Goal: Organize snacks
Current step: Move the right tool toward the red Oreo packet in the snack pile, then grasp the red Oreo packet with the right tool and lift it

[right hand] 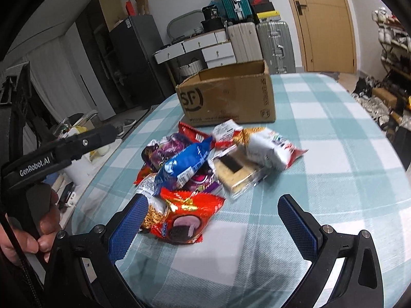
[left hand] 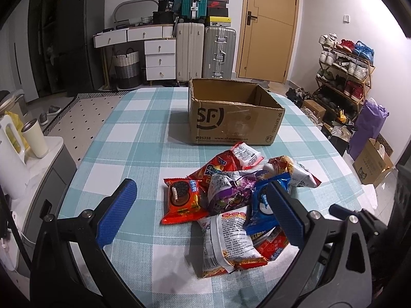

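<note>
A pile of snack packets lies on the checked tablecloth (left hand: 133, 138): a red Oreo packet (left hand: 183, 200), a purple packet (left hand: 228, 190), a blue Oreo packet (left hand: 264, 205), a white noodle packet (left hand: 228, 241) and others. An open SF cardboard box (left hand: 231, 113) stands behind the pile. My left gripper (left hand: 203, 205) is open just above the near side of the pile, holding nothing. My right gripper (right hand: 213, 220) is open near a red Oreo packet (right hand: 187, 218), with a blue packet (right hand: 187, 161), a clear cracker pack (right hand: 236, 172) and the box (right hand: 228, 97) beyond.
A side counter with a cup (left hand: 34, 138) stands left of the table. Suitcases (left hand: 205, 48), drawers (left hand: 159, 56) and a door (left hand: 269, 25) are at the back. A shoe rack (left hand: 344, 71) and boxes stand on the right. The other hand-held gripper (right hand: 64, 148) shows at left.
</note>
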`<state>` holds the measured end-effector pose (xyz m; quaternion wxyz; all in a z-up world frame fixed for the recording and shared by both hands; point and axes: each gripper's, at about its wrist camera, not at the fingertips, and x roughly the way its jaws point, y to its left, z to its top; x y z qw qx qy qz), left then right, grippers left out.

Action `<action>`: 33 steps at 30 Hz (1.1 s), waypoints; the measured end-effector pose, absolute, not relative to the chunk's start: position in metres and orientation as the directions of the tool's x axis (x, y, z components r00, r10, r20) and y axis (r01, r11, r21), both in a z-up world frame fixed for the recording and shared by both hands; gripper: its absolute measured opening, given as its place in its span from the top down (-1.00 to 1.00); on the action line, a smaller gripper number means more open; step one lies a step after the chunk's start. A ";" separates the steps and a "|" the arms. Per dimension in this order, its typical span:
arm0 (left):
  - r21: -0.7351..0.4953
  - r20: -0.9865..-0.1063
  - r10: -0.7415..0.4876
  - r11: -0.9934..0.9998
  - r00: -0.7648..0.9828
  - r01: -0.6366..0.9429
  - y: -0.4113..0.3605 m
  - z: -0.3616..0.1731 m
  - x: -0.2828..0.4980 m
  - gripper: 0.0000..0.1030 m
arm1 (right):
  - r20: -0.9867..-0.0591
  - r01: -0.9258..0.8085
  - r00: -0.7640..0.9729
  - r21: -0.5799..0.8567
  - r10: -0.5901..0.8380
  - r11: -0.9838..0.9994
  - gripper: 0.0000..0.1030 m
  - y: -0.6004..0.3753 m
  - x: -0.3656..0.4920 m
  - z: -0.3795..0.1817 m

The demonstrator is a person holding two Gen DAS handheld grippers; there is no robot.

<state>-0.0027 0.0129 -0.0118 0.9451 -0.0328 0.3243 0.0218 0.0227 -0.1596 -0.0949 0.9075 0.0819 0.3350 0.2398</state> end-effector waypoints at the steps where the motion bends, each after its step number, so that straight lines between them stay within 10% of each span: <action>1: -0.048 -0.614 0.021 0.997 0.789 -0.063 0.013 -0.012 -0.003 -0.94 | -0.572 -0.380 0.656 0.313 0.492 0.870 -1.00 -0.159 0.024 -0.097; 27: 0.016 -0.575 0.075 0.997 0.815 -0.081 0.031 -0.024 0.000 -0.94 | -0.606 -0.424 0.529 0.417 0.594 0.804 -0.87 -0.132 0.042 -0.132; 33: 0.002 -0.581 0.068 0.997 0.811 -0.083 0.032 -0.025 0.001 -0.94 | -0.612 -0.426 0.490 0.453 0.621 0.783 -0.28 -0.132 0.045 -0.137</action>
